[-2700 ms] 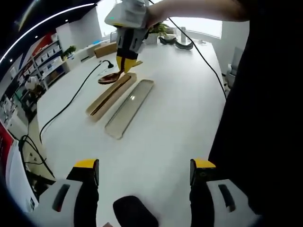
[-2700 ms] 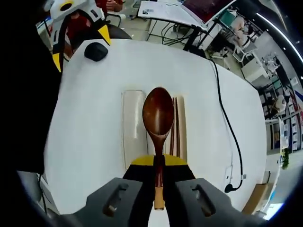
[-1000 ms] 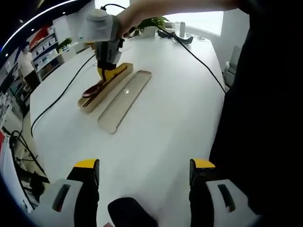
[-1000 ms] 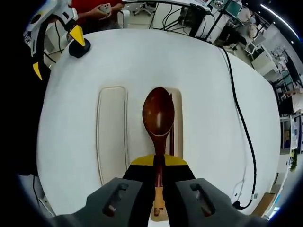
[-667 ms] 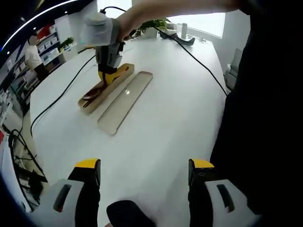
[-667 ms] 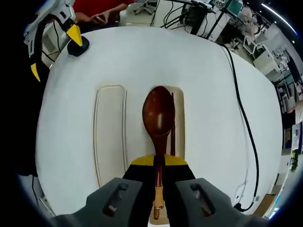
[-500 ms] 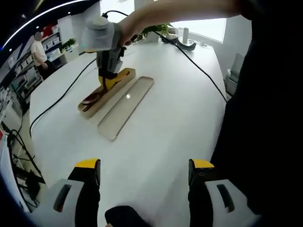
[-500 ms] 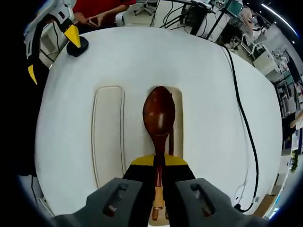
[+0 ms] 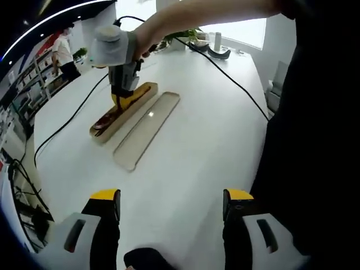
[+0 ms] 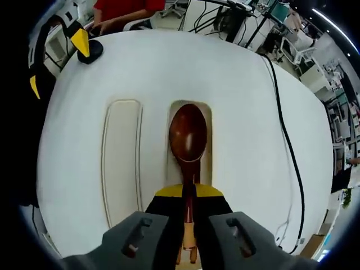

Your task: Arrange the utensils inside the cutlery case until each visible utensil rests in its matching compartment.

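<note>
1. The right tongs (image 10: pixel 188 198), at the bottom centre of the right gripper view, are clamped on the handle of the wooden spoon (image 10: pixel 188 139). The bowl points up the frame, so the spoon runs lengthwise along the case.
2. The spoon hangs directly over the cutlery case (image 10: pixel 190 147) at frame centre, lined up with its long compartment, apparently for lowering in. Whether it touches the case is unclear.
3. The lid (image 10: pixel 120 166) lies flat just left of the case, parallel to it, leaving the case open.
4. The left tongs (image 9: pixel 169 205) stand wide and empty at the bottom of the left gripper view, well away from the case on the white bench (image 9: pixel 191 135).
</note>
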`<state>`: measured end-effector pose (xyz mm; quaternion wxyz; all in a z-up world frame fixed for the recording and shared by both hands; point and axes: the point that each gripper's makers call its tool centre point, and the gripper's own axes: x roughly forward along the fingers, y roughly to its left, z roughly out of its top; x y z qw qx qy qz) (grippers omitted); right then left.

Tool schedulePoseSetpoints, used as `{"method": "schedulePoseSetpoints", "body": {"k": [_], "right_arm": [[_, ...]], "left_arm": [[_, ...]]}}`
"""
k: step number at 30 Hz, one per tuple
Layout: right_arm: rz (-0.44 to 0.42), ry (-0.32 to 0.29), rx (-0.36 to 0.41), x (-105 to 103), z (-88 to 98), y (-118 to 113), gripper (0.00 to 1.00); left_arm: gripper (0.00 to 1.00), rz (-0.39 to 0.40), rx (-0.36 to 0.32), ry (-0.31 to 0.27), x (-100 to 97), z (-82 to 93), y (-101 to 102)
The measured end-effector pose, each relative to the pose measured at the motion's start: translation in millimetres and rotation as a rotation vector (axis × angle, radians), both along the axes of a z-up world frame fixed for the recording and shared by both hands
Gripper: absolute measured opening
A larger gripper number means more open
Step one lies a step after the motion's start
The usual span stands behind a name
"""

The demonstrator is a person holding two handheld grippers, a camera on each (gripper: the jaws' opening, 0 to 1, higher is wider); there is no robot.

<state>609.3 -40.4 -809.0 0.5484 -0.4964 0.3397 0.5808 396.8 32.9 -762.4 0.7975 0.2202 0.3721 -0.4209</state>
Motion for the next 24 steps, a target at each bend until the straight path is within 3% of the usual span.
{"method": "schedulePoseSetpoints", "body": {"k": [4,14,24], "right_arm": [[0.017,-0.014,0.001,1,0.0,2,0.01],[-0.033,0.01,0.038,-1,5.9,3,0.01],[-0.101,-0.027,0.091,0,28.9,-9,0.18]], "left_arm": [[0.76,0.009,-0.001,-0.003,1.3,0.4,1],[0.74,-0.004,0.003,-0.012,1.5,1.4,-1],[0.77,-0.004,0.004,-0.029,4.6,4.9,-1]]}}
